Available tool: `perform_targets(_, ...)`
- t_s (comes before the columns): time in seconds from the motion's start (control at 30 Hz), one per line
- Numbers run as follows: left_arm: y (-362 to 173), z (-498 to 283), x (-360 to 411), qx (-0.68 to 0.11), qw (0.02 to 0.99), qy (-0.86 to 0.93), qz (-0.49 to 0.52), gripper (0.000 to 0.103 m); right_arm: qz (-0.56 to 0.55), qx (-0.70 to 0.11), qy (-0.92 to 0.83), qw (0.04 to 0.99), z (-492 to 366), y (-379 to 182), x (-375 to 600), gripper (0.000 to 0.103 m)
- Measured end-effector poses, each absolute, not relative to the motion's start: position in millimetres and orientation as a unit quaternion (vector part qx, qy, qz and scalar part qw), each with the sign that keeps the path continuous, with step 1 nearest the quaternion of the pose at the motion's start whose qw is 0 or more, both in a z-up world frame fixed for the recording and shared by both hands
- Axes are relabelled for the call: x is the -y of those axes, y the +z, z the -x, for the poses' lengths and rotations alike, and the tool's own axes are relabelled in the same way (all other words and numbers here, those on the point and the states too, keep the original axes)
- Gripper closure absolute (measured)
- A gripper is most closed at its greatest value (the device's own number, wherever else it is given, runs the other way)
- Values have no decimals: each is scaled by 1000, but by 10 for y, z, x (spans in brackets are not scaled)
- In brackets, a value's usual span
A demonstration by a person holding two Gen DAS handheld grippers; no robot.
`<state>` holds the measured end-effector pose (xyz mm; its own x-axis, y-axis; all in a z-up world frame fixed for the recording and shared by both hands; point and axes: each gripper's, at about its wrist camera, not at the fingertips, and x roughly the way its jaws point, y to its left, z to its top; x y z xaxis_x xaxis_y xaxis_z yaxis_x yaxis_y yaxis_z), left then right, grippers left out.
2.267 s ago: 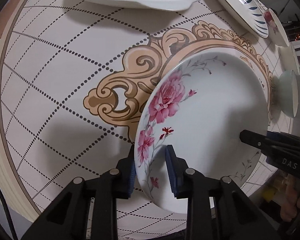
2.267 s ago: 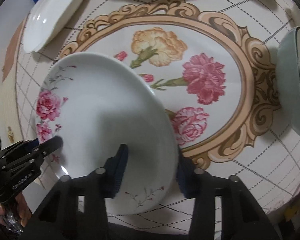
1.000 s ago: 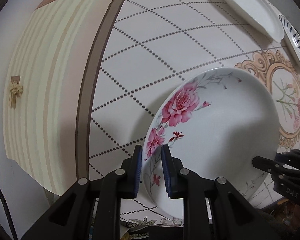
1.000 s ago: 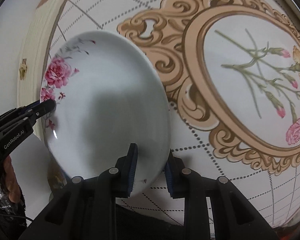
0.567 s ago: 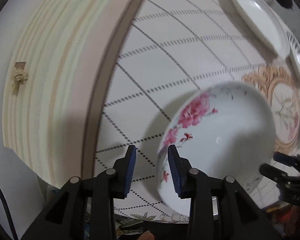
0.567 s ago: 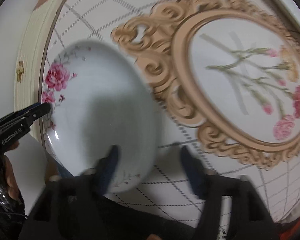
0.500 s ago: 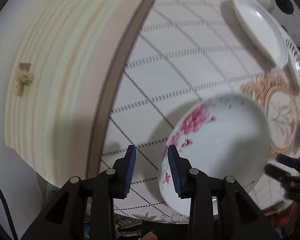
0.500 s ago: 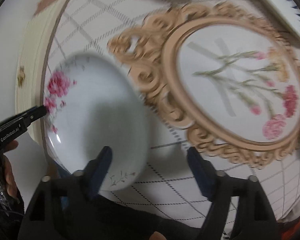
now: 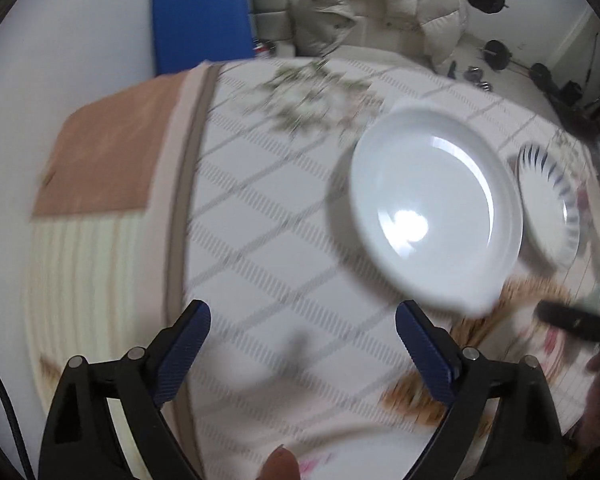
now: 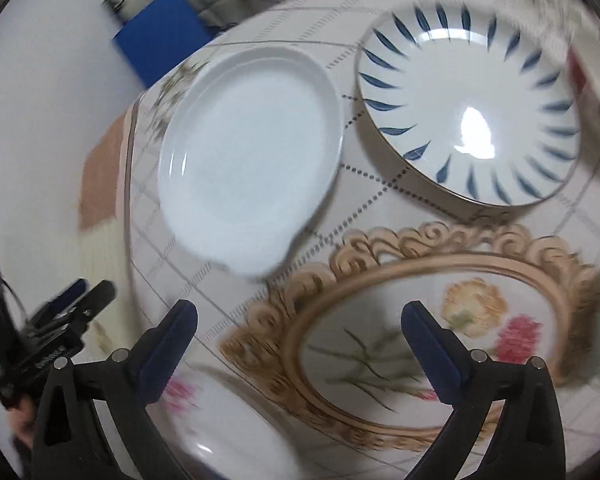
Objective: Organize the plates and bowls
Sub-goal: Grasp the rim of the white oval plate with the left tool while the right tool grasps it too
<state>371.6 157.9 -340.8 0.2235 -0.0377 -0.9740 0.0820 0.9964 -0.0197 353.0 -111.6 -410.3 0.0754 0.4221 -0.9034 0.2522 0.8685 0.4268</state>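
Left wrist view: left gripper (image 9: 302,330) jaws opening, spread wide, nothing between them, just blurred tablecloth (image 9: 260,216) with dotted diamond grid. This view alone shows the room behind: blue panel (image 9: 202,24), cream puffy coat (image 9: 376,4) on a chair, dark weights (image 9: 496,50) on the floor. The tan and striped border of the cloth drops off the table edge at left. A fingertip (image 9: 280,465) pokes in at bottom centre.

Right wrist view: right gripper (image 10: 298,322) jaws also opening, wide, empty. Only here can you see the floral plate (image 10: 220,436): pink roses on glossy white, lying flat on the cloth under the left finger, near the table's near edge, not touched by either pad. The ornate gold scroll frame (image 10: 432,308) with printed carnations sits next to it, below the right finger.

Both views: plain white plate (image 10: 248,160), glossy, shallow, wavy rim with a small lobe, and just beside it the blue-leaf plate (image 10: 472,104), round, radiating navy strokes, dark rim, glare spot in the middle. They're apart, not stacked. In the left view the blue-leaf one is squeezed at the right edge, with more crockery behind it too blurred to name.

Each gripper shows in the other's view as a dark blur at frame edge. Nothing blocks either pair of fingers.
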Motion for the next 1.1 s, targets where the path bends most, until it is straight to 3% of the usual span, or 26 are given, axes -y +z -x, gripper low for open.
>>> perform_targets(0.23, -3703, -4658, -1207, -646, 757, -90, -42, 10, -291, -680, 31, 672, -3860, -4365, 1220, 1)
perform_targets(0.37, -3933, -5023, -1106, -667, 736, -104, -54, 28, -296, -683, 22, 667, -3984, -4458, 1164, 10)
perform_targets(0.5, -4074, -5218, -1014, -677, 723, -120, -65, 35, -302, -686, 15, 662, -4085, -4542, 1118, 17)
perform_targets(0.57, -4134, -5266, -943, -682, 716, -133, -76, 41, -306, -686, 12, 660, -4136, -4588, 1103, 25)
perform_targets(0.63, -4188, -5299, -869, -688, 706, -152, -75, 41, -303, -684, 12, 663, -4202, -4584, 1070, 29)
perform_targets(0.67, -4200, -5316, -835, -689, 704, -159, -74, 41, -303, -685, 14, 662, -4228, -4585, 1066, 38)
perform_targets(0.73, -4181, -5319, -756, -688, 702, -168, -80, 41, -301, -687, 12, 661, -4300, -4598, 1021, 42)
perform_targets(0.77, -4176, -5321, -723, -687, 701, -172, -84, 42, -300, -687, 14, 661, -4321, -4601, 1009, 51)
perform_targets(0.8, -4173, -5319, -692, -686, 700, -177, -88, 44, -294, -693, 11, 658, -4346, -4619, 982, 54)
perform_targets(0.83, -4167, -5321, -665, -687, 698, -183, -90, 50, -290, -694, 9, 659, -4367, -4618, 965, 55)
perform_targets(0.87, -4164, -5326, -644, -688, 695, -191, -88, 64, -287, -695, 9, 659, -4377, -4619, 954, 55)
perform_targets(0.9, -4166, -5332, -624, -692, 689, -200, -81, 67, -282, -697, 9, 660, -4412, -4636, 920, 56)
perform_targets(1.03, -4133, -5325, -609, -681, 700, -189, -99, 74, -272, -698, -4, 663, -4383, -4657, 983, 80)
perform_targets(1.1, -4112, -5315, -652, -678, 705, -186, -94, 78, -282, -695, 2, 662, -4363, -4672, 1026, 84)
